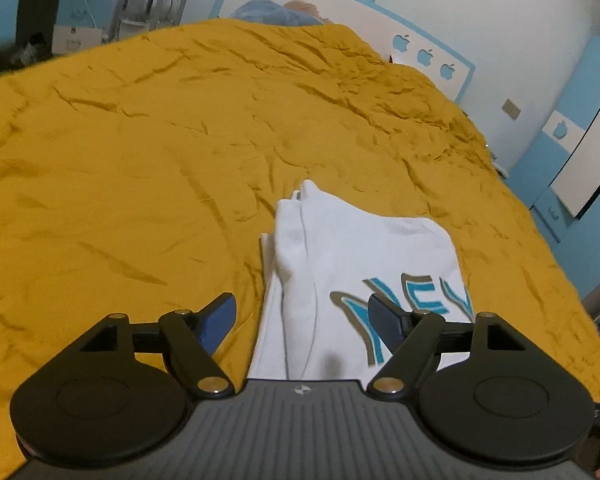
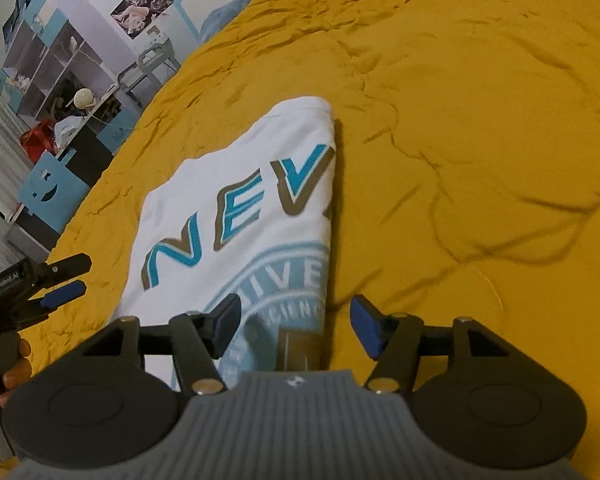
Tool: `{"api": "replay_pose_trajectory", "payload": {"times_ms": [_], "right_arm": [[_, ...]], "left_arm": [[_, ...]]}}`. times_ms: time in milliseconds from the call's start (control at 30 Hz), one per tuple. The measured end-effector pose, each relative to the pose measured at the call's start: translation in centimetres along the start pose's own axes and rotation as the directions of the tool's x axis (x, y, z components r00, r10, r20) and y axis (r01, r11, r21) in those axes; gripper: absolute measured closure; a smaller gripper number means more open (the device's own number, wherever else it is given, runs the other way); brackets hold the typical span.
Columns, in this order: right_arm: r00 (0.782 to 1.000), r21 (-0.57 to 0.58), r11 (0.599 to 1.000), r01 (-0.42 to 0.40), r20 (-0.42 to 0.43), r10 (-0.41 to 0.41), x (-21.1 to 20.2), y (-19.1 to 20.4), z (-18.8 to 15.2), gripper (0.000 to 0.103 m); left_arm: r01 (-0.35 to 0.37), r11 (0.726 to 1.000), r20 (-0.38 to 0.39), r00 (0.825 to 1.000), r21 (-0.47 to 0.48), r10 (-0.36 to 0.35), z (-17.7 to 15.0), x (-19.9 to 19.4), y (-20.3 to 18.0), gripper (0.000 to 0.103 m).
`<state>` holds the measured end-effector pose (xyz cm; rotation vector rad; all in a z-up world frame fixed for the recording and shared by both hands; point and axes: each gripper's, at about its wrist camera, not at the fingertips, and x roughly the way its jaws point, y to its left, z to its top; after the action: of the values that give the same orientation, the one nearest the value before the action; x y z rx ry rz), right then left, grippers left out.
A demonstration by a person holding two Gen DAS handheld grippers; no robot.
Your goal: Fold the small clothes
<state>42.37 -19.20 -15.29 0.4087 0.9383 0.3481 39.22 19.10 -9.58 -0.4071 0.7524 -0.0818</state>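
Observation:
A white T-shirt (image 1: 360,248) with blue and brown letters lies folded into a narrow strip on the mustard bedcover (image 1: 160,140). My left gripper (image 1: 300,312) hovers over its near left edge, open, pads off the cloth. In the right wrist view the same T-shirt (image 2: 240,152) stretches away from me, with its right folded edge under my right gripper (image 2: 296,312). That gripper is open with nothing pinched. The left gripper (image 2: 70,278) shows at the shirt's left side, held by a hand (image 2: 16,360).
The bedcover (image 2: 480,120) spreads wrinkled beyond and to both sides of the shirt. A white and blue headboard (image 1: 340,20) stands at the far end. A blue wardrobe (image 1: 572,152) lines the right wall, and shelves (image 2: 48,64) with clutter stand off the bed's left side.

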Motion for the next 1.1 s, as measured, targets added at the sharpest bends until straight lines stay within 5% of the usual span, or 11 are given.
{"api": "replay_pose_trajectory", "payload": {"times_ms": [567,800,1100], "right_arm": [[0.991,0.142,0.982,-0.123,-0.027,0.128,8.7,-2.6,5.3,0.044],[0.98,0.305,0.932,-0.197,0.019,0.2,11.4,-5.4,7.2,0.056],[0.969,0.413,0.879,-0.239,0.046,0.242,14.2,-7.2,8.9,0.082]], "left_arm": [[0.166,0.971,-0.131,0.973,-0.171,-0.189,2.1,9.3,5.9,0.017],[0.246,0.934,-0.117,0.952,-0.258,-0.283,3.2,12.8,6.9,0.053],[0.223,0.936,-0.099,0.961,-0.273,-0.258,3.5,13.7,6.0,0.072]]}}
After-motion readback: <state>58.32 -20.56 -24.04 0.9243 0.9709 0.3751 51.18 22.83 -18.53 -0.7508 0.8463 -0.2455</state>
